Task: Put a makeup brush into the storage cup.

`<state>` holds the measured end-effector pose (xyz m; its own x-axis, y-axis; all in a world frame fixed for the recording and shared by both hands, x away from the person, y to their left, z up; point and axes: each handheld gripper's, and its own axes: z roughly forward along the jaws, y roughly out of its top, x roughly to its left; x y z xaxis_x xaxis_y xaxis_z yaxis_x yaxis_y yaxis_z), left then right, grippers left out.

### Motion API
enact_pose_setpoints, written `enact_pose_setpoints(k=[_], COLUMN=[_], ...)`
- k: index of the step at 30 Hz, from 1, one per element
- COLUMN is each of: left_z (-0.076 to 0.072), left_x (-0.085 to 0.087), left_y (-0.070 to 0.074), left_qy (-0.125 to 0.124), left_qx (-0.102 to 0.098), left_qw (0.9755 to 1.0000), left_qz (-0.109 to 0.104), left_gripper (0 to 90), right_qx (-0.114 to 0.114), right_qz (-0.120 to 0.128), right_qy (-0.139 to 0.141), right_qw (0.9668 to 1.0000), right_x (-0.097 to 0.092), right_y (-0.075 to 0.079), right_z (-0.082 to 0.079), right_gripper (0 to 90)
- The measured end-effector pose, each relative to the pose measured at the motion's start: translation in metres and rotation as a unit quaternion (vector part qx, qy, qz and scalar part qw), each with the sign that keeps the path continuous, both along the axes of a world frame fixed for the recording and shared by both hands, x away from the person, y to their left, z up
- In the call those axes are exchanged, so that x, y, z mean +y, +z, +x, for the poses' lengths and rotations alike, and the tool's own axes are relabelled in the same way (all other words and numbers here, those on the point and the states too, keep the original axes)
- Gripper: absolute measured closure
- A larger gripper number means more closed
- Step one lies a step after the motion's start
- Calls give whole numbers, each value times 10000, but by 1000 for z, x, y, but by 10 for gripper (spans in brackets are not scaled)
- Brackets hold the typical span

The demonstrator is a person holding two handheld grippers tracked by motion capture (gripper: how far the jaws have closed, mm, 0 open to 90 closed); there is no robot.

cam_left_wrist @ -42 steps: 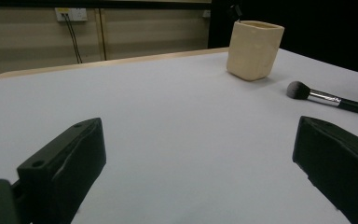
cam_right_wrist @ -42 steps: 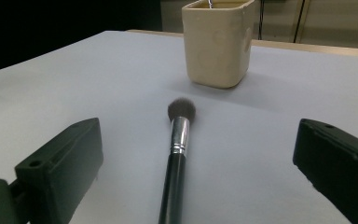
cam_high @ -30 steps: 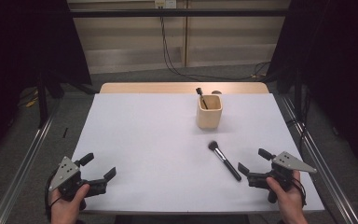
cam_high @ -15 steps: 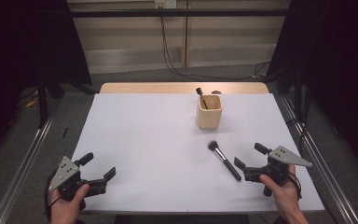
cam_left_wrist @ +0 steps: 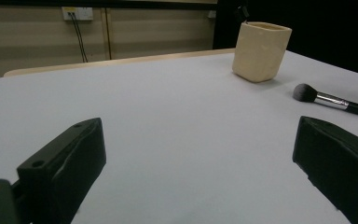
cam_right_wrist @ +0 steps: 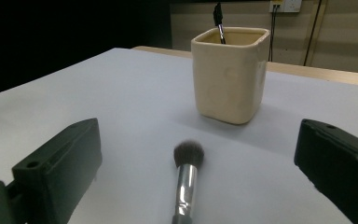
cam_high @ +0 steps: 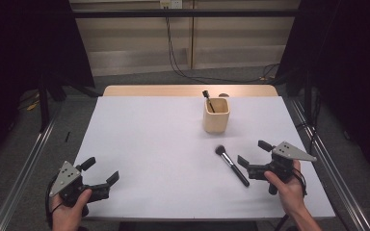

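Note:
A makeup brush [cam_high: 231,165] with dark bristles, a silver ferrule and a black handle lies flat on the white table cover [cam_high: 154,144], right of centre. Behind it stands a cream square cup [cam_high: 216,115] with another dark brush [cam_high: 207,99] sticking out. My right gripper [cam_high: 254,153] is open just right of the brush's handle; its jaws straddle the brush [cam_right_wrist: 186,179] with the cup [cam_right_wrist: 228,74] beyond. My left gripper [cam_high: 100,171] rests open at the front left with nothing between its jaws; from there the cup [cam_left_wrist: 261,51] and brush [cam_left_wrist: 333,101] lie off to the right.
The wooden table edge [cam_high: 188,90] shows beyond the white cover. Cables [cam_high: 173,53] hang down the back wall. Metal rails [cam_high: 24,168] run along both sides of the table. Wide bare cover lies between the two grippers.
My right gripper has moved left and forward toward the lying brush, so that its jaws now flank the brush. The left gripper has stayed put.

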<state>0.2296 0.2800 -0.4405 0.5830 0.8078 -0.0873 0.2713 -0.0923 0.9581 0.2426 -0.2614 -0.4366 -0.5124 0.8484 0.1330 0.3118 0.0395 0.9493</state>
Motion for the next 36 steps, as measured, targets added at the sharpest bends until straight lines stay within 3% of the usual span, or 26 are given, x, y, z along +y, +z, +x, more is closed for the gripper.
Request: enact_pose_setpoints(k=[13,22,29,36], left_z=[-1,1,0,-2], left_x=[0,-4,-5,0], left_y=[2,6,2,-1], left_qy=[25,-80,-103,-26], left_qx=[-29,15,74,9], left_qw=[10000,9999,9998,9999], left_qz=[-4,146,167,137], left_gripper=[26,26,26,26], right_qx=[18,-13,98,270], right_qz=[-108,-239,-357,-510], right_qy=[99,178,257,366], right_qw=[9999,9996,9990,9977], right_x=[11,22,29,33], right_y=[7,15,14,18], right_z=[29,50,60,69], right_gripper=[5,5,5,8])
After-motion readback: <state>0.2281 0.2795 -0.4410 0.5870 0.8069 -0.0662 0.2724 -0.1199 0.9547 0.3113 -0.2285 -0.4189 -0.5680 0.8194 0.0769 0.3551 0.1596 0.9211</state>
